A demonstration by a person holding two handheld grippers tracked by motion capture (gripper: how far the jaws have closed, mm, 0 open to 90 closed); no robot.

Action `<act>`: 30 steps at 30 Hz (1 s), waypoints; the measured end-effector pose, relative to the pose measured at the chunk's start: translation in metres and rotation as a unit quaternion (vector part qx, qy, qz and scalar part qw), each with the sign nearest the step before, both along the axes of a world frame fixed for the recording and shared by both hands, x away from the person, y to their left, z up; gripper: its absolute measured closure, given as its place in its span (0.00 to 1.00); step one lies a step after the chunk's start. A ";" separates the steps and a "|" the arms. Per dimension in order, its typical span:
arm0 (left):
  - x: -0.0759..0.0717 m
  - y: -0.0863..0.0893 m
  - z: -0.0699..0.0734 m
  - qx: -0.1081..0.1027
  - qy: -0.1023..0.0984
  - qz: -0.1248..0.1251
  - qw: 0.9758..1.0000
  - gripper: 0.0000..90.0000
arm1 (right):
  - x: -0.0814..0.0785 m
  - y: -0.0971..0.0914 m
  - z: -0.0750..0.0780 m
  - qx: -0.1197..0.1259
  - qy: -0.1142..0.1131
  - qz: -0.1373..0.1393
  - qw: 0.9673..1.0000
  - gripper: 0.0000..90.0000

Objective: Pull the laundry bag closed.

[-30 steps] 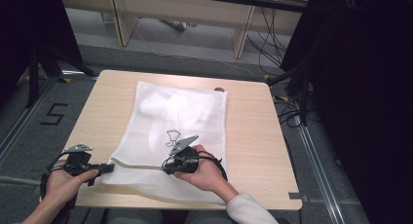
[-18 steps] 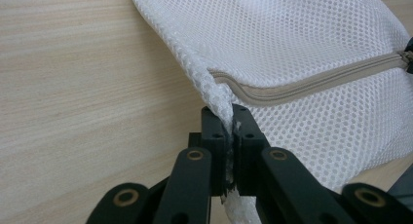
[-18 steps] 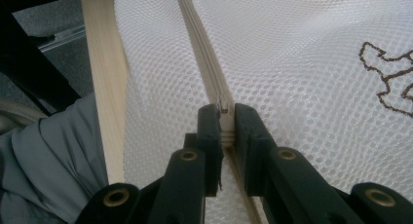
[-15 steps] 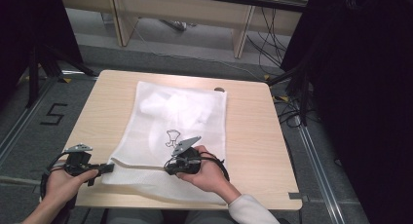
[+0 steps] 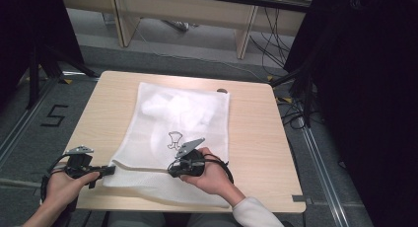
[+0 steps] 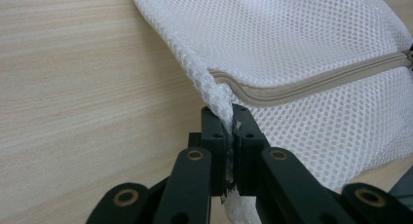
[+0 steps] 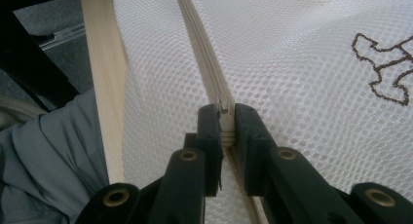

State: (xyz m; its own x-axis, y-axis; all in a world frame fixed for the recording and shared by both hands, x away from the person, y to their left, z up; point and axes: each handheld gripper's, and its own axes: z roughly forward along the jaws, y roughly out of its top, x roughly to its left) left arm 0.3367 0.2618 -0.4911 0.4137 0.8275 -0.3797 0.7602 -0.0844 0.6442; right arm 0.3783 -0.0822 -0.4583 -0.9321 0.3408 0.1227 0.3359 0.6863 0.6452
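One white mesh laundry bag (image 5: 172,133), one zipper (image 6: 311,83), one wooden table (image 5: 256,138), two handheld grippers, left gripper (image 5: 106,171), right gripper (image 5: 172,170)

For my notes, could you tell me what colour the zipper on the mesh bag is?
Beige, on the white mesh bag; the zipper shows best in the left gripper view.

White mesh-cloth bag (image 5: 182,123), matt wood table (image 5: 251,133)
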 end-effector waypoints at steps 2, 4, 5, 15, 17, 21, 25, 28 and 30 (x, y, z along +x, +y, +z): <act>0.000 0.000 0.000 -0.001 0.001 0.000 1.000 0.95 | -0.001 -0.001 0.001 -0.003 0.006 -0.009 1.000 0.92; 0.000 0.000 0.000 0.000 0.001 -0.001 1.000 0.95 | -0.001 -0.002 0.000 -0.003 0.004 -0.010 1.000 0.92; 0.000 0.000 0.000 0.001 0.001 -0.001 1.000 0.95 | -0.001 -0.003 0.000 -0.005 0.003 -0.007 1.000 0.92; 0.000 0.000 0.000 0.003 0.000 0.000 1.000 0.95 | -0.001 -0.004 -0.001 -0.001 -0.007 -0.003 1.000 0.92; 0.000 0.000 0.000 0.001 0.001 -0.001 1.000 0.95 | -0.001 -0.006 0.001 -0.005 -0.002 -0.003 1.000 0.92; 0.000 0.000 0.000 0.002 0.001 -0.001 1.000 0.95 | -0.003 -0.007 0.000 -0.004 -0.002 -0.011 1.000 0.92; 0.000 0.000 0.000 0.002 0.001 -0.001 1.000 0.95 | -0.003 -0.008 0.001 -0.002 0.000 -0.011 1.000 0.92; 0.000 0.000 0.000 0.002 0.001 0.000 1.000 0.95 | -0.004 -0.009 0.001 -0.007 0.000 -0.011 1.000 0.92; 0.000 0.000 0.000 0.003 0.000 0.000 1.000 0.95 | -0.003 -0.010 0.001 -0.011 -0.004 -0.012 1.000 0.92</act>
